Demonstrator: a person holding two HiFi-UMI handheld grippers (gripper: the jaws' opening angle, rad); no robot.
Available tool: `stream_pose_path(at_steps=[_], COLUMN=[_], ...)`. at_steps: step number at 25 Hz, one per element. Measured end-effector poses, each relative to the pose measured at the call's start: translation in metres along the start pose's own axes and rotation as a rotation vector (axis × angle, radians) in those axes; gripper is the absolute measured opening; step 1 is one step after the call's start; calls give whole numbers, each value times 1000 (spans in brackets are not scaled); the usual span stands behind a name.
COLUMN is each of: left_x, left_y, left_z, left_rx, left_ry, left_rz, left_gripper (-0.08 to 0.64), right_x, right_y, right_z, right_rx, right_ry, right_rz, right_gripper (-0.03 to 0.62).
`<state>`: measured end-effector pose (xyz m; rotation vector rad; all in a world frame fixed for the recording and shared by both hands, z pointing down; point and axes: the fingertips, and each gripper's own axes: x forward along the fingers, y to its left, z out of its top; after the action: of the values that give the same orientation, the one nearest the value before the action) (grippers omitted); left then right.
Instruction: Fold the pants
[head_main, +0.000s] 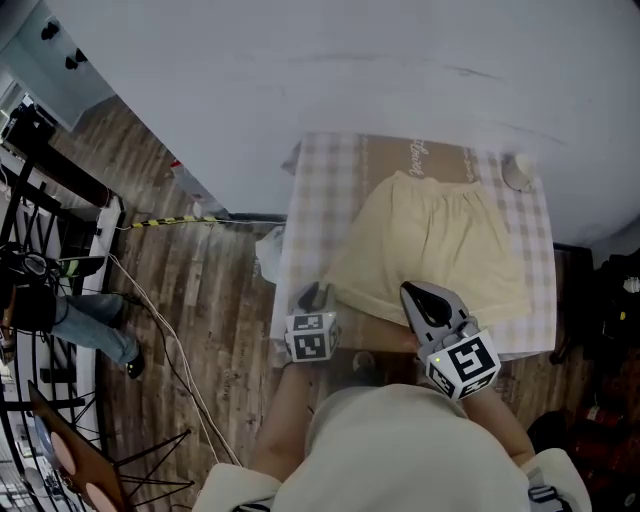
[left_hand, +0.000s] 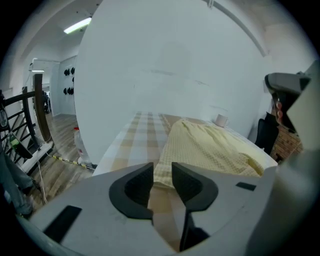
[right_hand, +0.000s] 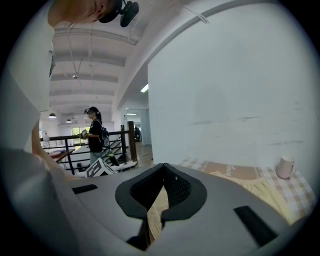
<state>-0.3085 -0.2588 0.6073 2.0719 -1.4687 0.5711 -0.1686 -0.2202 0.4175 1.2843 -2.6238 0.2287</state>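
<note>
A: Pants (head_main: 430, 240) are noted lying flat, pale yellow, on a brown mat (head_main: 385, 158) over the checked tablecloth (head_main: 315, 200); the waistband is turned to the wall (head_main: 300, 70), the hems to the near edge.

B: Gripper states are requested.

A: Left gripper (left_hand: 162, 172) is recorded with jaws apart, lined up on the near left hem corner. The hem is seen in the gap, but no pad is pressed on it. Right gripper (right_hand: 162, 167) is recorded with tips brought together. Yellow cloth is seen through the slit below them, and no pinch on it is made out. In the head view it is placed over the near hem, about mid-width.

B: The step in hand is judged to be the approach to the hem, with nothing folded yet. How is it best done?

A: It is judged that the left jaws should be lowered until the corner is set well between the pads, both layers taken, before closing. The right jaws would need opening and a matching bite further right, so that the cloth is lifted evenly and carried without skew. The mat should not be caught with it.

B: Surface and room?

A: The table is set against a plain white wall. A white cup (head_main: 517, 172) is stood at the far right corner, near the waistband, and is to be watched. Wood floor (head_main: 200, 290) is noted at left; a black railing (right_hand: 70, 137) and a person (right_hand: 94, 131) are seen beyond
</note>
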Motion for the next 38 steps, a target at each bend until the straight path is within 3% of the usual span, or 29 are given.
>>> stream_pose_path(at_steps=[1, 11, 20, 29, 38], left_x=[2, 16, 18, 16, -15], left_y=[2, 18, 13, 10, -7], left_z=[-2, -21, -23, -24, 2], left_rx=[9, 34, 55, 33, -22], left_ry=[11, 138, 168, 154, 50], left_rz=[1, 52, 85, 79, 60], left_gripper=[114, 84, 55, 18, 14], right_x=[2, 11, 18, 10, -5], right_y=[1, 9, 12, 5, -13], right_z=[-1, -10, -9, -9, -4], right_rx=[4, 22, 19, 42, 46], right_ry=[4, 36, 33, 22, 2], right_rz=[0, 11, 19, -21, -38], right_gripper=[0, 0, 0, 0, 0])
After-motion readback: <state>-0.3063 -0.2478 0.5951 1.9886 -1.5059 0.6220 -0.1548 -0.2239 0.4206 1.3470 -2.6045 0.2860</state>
